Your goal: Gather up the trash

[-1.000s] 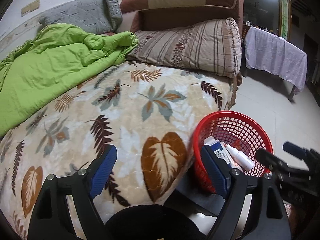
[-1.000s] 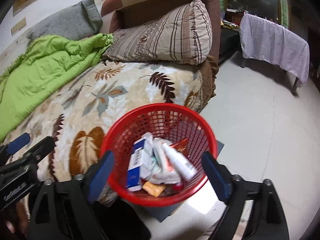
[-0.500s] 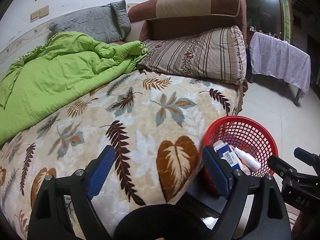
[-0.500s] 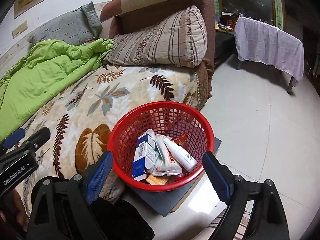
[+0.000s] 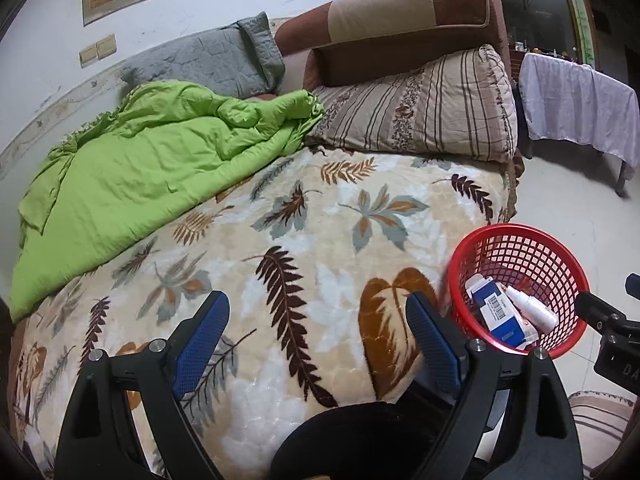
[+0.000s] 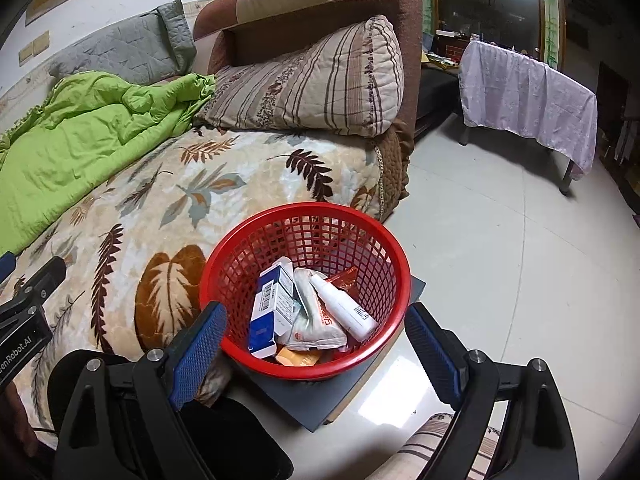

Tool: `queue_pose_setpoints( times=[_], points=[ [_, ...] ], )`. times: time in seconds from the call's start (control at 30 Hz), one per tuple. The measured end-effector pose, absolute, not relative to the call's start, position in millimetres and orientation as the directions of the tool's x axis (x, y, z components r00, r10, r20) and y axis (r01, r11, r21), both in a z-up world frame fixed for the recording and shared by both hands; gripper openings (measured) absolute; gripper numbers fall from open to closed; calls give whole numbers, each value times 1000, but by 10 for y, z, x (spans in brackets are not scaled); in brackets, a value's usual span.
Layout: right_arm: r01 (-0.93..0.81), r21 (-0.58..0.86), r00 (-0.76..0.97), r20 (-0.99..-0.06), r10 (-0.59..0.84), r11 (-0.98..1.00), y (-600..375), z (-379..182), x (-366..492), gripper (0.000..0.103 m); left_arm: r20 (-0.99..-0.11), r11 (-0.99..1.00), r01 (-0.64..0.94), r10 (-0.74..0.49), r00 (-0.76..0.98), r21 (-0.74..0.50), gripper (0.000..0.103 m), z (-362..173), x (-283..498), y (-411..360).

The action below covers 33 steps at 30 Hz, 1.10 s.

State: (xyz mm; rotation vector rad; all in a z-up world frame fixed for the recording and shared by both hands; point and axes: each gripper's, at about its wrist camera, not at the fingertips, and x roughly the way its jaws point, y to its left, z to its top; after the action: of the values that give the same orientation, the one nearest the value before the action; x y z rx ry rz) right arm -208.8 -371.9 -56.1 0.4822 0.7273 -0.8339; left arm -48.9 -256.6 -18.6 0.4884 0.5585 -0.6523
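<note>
Task looks close to done, judging from what shows. Red basket (image 6: pixel 305 296) sits on a dark flat pad (image 6: pixel 340 396) on the floor, just beside the near right corner of the bed (image 5: pixel 320 240). Trash already inside it: a blue-and-white box (image 6: pixel 272 308), a white bottle (image 6: pixel 344 308) lying on its side, a white crinkled pouch (image 6: pixel 316 320), an orange wrapper (image 6: pixel 298 357) at the bottom and a red bit of packaging (image 6: pixel 344 278) behind the bottle. No loose trash shows on the leaf-print blanket (image 5: pixel 280 264), the green quilt (image 5: pixel 140 168) or the visible floor (image 6: pixel 500 240) — anything left would be out of frame or hidden under bedding, cannot tell.

Left gripper (image 5: pixel 318 336) hangs over the near edge of the bed, jaws spread wide, nothing between them. Right gripper (image 6: pixel 316 346) hangs above the basket with jaws released too, empty; the basket shows between the blue pads but is not touched.

Versus half a second earlier: both cameras have pulled back and up a little — the left view now takes in more wall and more of the gray pillow (image 5: pixel 208 64), and the basket sits further right and lower in it. In the right view the basket contents look unchanged, same box, pouch and bottle in the same lay. Jaws were spread then as well, nothing picked up or dropped between frames
</note>
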Motion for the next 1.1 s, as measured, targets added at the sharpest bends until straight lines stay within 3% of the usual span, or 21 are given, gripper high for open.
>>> queue_pose_setpoints(
  times=[1.1],
  points=[
    [790, 77, 447, -752, -485, 608, -3703, -607, -2008, 93, -635, 672, 708, -453, 626, 218, 89, -231, -533, -2562]
  ],
)
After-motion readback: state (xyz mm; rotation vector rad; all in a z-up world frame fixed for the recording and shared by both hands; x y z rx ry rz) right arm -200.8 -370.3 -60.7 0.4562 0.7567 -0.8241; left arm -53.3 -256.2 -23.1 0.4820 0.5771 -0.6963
